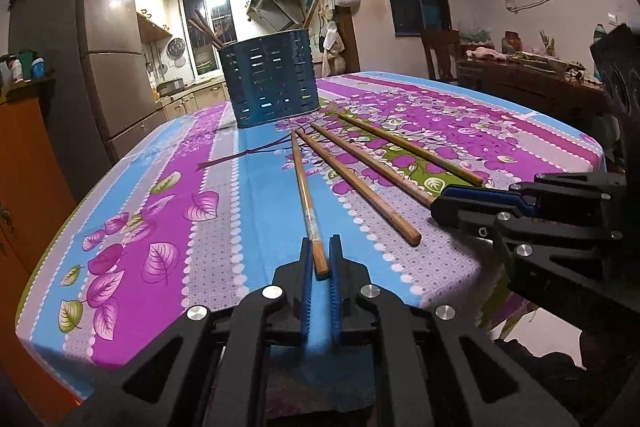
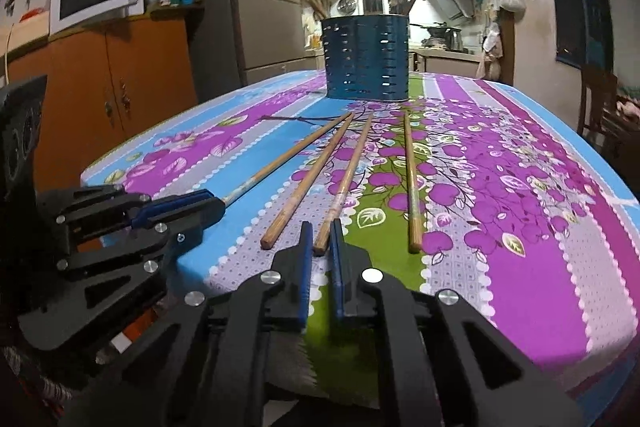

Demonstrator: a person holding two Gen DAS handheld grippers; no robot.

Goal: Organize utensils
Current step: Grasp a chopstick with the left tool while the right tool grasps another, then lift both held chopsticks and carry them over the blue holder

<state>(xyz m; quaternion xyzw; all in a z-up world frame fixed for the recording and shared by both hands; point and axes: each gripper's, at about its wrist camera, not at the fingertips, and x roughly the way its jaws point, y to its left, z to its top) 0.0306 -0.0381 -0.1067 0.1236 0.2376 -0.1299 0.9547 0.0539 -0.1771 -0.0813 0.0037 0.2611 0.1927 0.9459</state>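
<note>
Several wooden chopsticks lie fanned on the flowered tablecloth in front of a dark blue slotted utensil holder (image 1: 271, 79), which shows in the right wrist view too (image 2: 366, 57) and holds a few sticks. My left gripper (image 1: 320, 251) straddles the near end of the leftmost chopstick (image 1: 306, 195), its jaws narrowly apart on either side of it. My right gripper (image 2: 320, 235) straddles the near end of the third chopstick (image 2: 348, 183), with small gaps at the pads. The second chopstick (image 2: 304, 183) and the fourth one (image 2: 412, 183) lie free.
The table's near edge (image 1: 440, 291) runs just under both grippers. An orange cabinet (image 2: 116, 83) with a microwave stands left of the table, a fridge (image 1: 112, 67) behind. A wooden chair (image 1: 440, 51) and sideboard (image 1: 528, 79) stand at the far right.
</note>
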